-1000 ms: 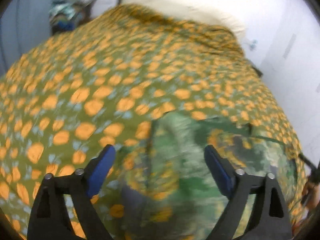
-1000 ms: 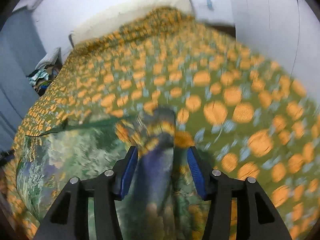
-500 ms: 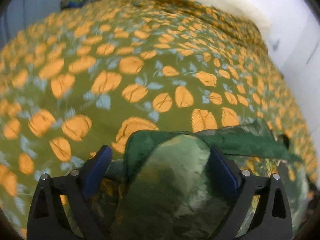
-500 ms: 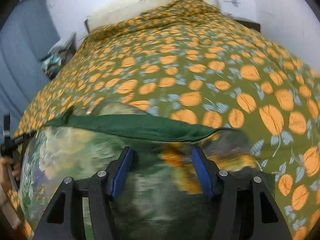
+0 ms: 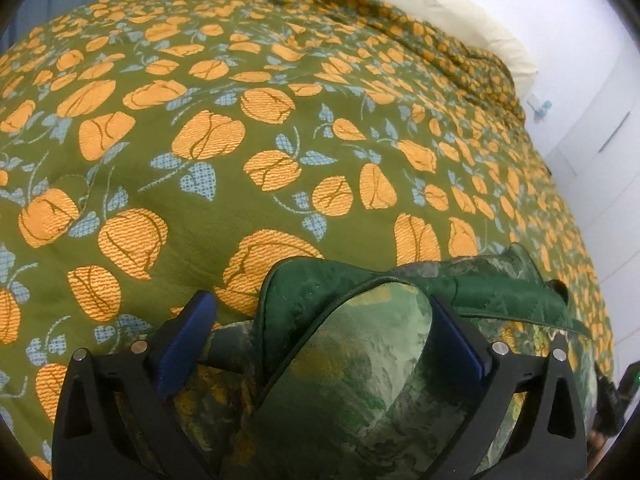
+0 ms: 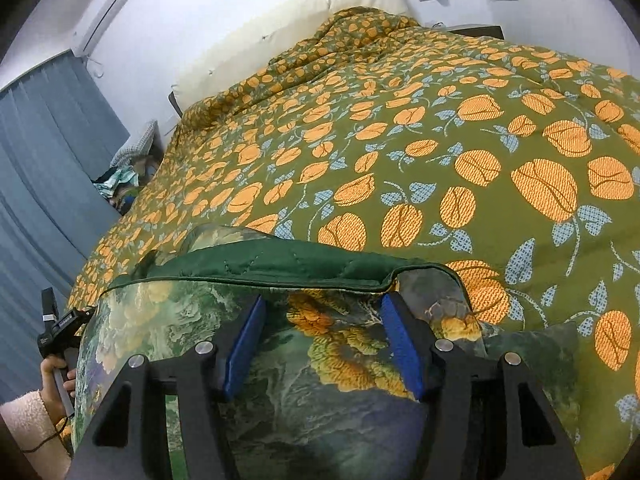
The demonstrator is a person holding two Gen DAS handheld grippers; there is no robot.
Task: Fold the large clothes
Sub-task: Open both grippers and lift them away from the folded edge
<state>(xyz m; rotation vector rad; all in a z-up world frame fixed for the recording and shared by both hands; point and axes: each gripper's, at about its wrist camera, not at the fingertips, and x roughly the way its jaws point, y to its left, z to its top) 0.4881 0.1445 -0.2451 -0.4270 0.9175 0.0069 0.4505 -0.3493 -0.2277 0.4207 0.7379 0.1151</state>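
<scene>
Left gripper point(image 5: 318, 330), black frame with blue pads, jaws at their widest, having just been opening; a hump of the green quilted garment with painted floral print point(image 5: 360, 364) sits between them, touching the right-hand pad, clear of the left-hand pad, so no grip. Right gripper point(image 6: 322, 340), same build, jaws about half open over the garment point(image 6: 320, 344); fabric fills the gap and lies against both blue pads, but whether they pinch it cannot be told. Garment lies at the near edge of the olive-green bedspread with orange flowers and pale blue leaves point(image 5: 224, 184), its plain dark-green lining turned over along the far hem as a band. In the right wrist view, left of the garment, a hand point(image 6: 56, 376) in a fuzzy pale sleeve holds the handle of the other gripper. Beyond the garment the bedspread point(image 6: 400, 152) runs flat, then bunches near the cream pillow point(image 6: 304, 20) at the head. Left of the bedspread, blue curtain point(image 6: 44, 152) and a heap of mixed cloth point(image 6: 128, 184). White wall behind.
</scene>
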